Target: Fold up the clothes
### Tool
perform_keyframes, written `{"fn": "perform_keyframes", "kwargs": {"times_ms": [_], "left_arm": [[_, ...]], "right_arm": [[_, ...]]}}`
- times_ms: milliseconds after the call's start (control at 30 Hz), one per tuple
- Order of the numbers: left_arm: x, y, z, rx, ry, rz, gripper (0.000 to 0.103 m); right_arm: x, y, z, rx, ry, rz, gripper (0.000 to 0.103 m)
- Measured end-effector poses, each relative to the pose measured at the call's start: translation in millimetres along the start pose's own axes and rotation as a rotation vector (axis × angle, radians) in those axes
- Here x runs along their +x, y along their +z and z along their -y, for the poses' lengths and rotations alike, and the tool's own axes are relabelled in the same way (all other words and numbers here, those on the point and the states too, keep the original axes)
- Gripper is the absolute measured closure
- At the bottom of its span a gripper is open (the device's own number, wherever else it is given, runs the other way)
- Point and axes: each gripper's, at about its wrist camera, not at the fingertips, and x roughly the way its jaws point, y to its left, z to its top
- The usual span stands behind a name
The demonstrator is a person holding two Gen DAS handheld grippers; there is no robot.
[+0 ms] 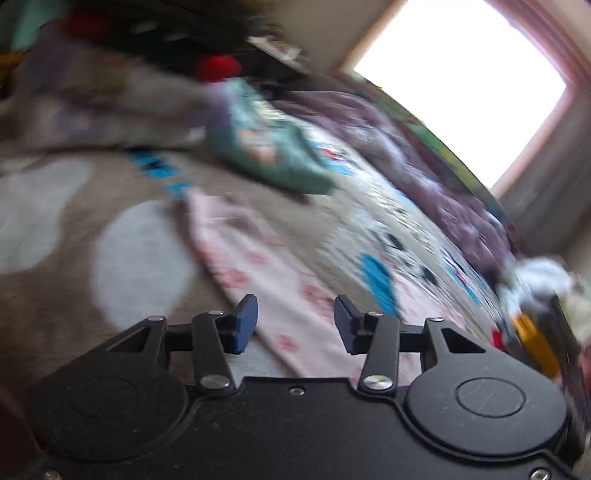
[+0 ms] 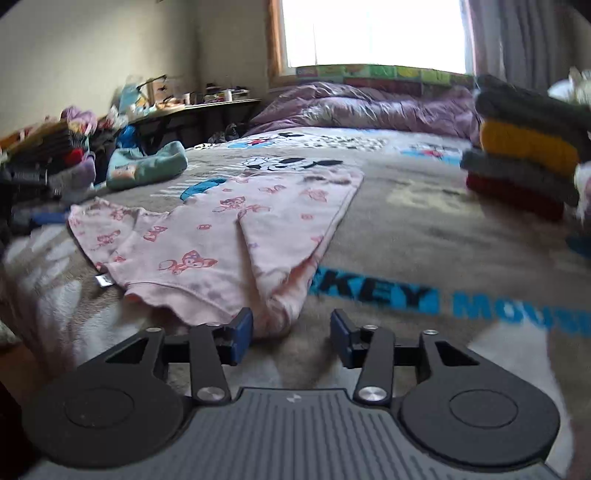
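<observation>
We see the pink shirt (image 2: pixel 221 236) lying spread on the bed blanket (image 2: pixel 406 229), with one side flap laid over its middle. It looks soft, thin and light, so we would pinch it at a hem or corner. Just before the shirt's near hem, our right tool (image 2: pixel 291 334) and left tool (image 1: pixel 295 323) are both wide open and hold nothing.

Each camera sits just behind its own gripper and looks forward along the two fingers, low over the bed. The right view (image 2: pixel 291 334) is level, facing across the blanket (image 2: pixel 406 229) toward the window (image 2: pixel 373 33), the pink garment (image 2: pixel 221 236) close ahead. The left view (image 1: pixel 295 323) is rolled sideways and blurred, close above the same garment (image 1: pixel 266 273), with the window (image 1: pixel 461 85) at upper right. Both share the garment, blanket, teal item (image 1: pixel 273 151) (image 2: pixel 147 166) and window.
</observation>
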Motion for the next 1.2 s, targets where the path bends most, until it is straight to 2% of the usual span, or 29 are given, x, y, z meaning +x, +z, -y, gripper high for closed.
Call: {"fn": "perform_keyframes", "kwargs": {"times_ms": [100,200,333,467,567,633,667,800,900,1000,1100,1200], "left_arm": [[-2,6,-16,-0.055,0.034,-0.001,0.058],[2,11,-30,-0.125,0.022,-0.006,0.058],[10,20,-44,-0.203,0.002,-0.007,0.058],[24,33,-50,-0.237,-0.012,0.012,0.058],[32,37,-47,-0.226,-0.009,0.031,0.07],[33,36,-36,-0.202,-0.04,0.033,0.095],[33,35,-30,-0.188,-0.057,0.034,0.098],[30,32,3,-0.108,-0.145,0.05,0.099],[24,23,44,0.021,-0.209,0.075,0.099],[29,2,84,0.124,-0.262,0.054,0.1],[34,-20,124,0.224,-0.314,0.028,0.1],[39,-42,163,0.325,-0.365,0.002,0.101]], "right_arm": [[-4,-2,7,0.112,0.049,0.007,0.054],[-9,0,5,0.159,0.095,0.021,0.054],[-13,3,-10,0.131,0.148,0.018,0.054],[-14,6,-30,0.089,0.201,0.001,0.052],[-14,6,-40,0.068,0.225,-0.01,0.05],[-13,6,-38,0.074,0.224,-0.014,0.05],[-12,6,-36,0.077,0.224,-0.015,0.05],[-11,7,-23,0.114,0.213,-0.007,0.05],[-13,11,-5,0.141,0.208,0.011,0.05],[-13,19,17,0.191,0.227,0.037,0.05],[-12,23,43,0.286,0.275,0.07,0.05],[-8,15,71,0.44,0.321,0.098,0.049]]}}
